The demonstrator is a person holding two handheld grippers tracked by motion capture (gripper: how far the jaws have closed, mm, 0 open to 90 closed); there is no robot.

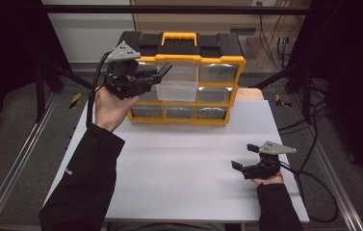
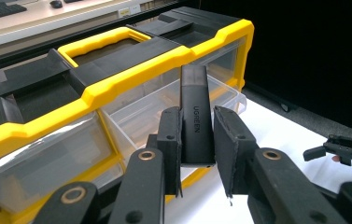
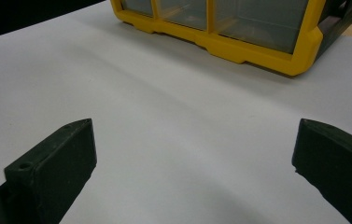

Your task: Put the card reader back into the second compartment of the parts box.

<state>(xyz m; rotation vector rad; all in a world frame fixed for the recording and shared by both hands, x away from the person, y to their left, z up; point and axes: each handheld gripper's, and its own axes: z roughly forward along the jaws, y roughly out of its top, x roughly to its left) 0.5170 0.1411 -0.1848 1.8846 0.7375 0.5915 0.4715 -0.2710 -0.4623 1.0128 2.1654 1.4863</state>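
Note:
A yellow and black drawer organiser (image 1: pixel 188 57) stands at the back of the white table (image 1: pixel 184 159). Its clear top middle drawer (image 1: pixel 176 90) is pulled out. My left gripper (image 1: pixel 156 77) hovers in front of the organiser's upper left, shut on a slim black device (image 1: pixel 165 69). In the left gripper view the black device (image 2: pixel 194 88), marked UGREEN, stands upright between the jaws of my left gripper (image 2: pixel 197 119), just above the open drawer (image 2: pixel 141 119). My right gripper (image 1: pixel 244 156) rests low over the table's right side, open, with nothing between its jaws (image 3: pixel 195 128).
The organiser's lower row of shut drawers (image 3: pixel 239 21) faces the right gripper across bare table. Metal rails (image 1: pixel 22 154) run along both sides of the table, and cables (image 1: pixel 314 144) trail on the floor at the right.

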